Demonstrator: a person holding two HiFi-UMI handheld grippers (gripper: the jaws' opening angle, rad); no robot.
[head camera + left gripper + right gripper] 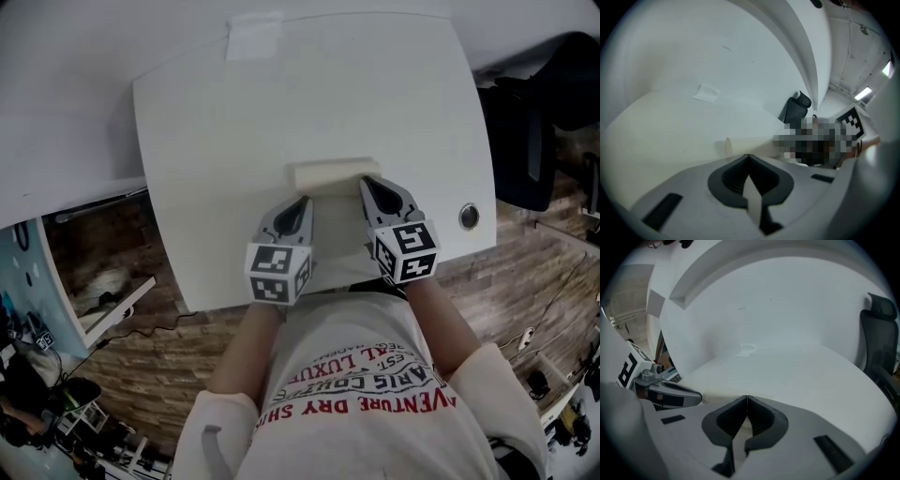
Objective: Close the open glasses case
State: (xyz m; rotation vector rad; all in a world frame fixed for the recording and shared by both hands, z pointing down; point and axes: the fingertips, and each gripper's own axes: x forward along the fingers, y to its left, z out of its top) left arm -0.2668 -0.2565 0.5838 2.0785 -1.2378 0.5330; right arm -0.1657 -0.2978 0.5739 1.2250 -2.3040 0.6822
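A cream glasses case [333, 175] lies crosswise on the white table [234, 141], a little in from the near edge. It looks like a low oblong with its lid down. My left gripper [305, 200] is shut just in front of the case's left half, with nothing between its jaws. My right gripper [366, 181] is shut at the case's right end, touching or nearly touching it. In the left gripper view the case [740, 144] runs just beyond the closed tips [748, 155]. In the right gripper view the closed tips [747, 397] hide most of the case.
A white paper label [254, 37] is stuck at the table's far edge. A round metal grommet [469, 217] sits near the right front corner. A black office chair [534, 122] stands to the right, a white desk surface [56, 141] to the left.
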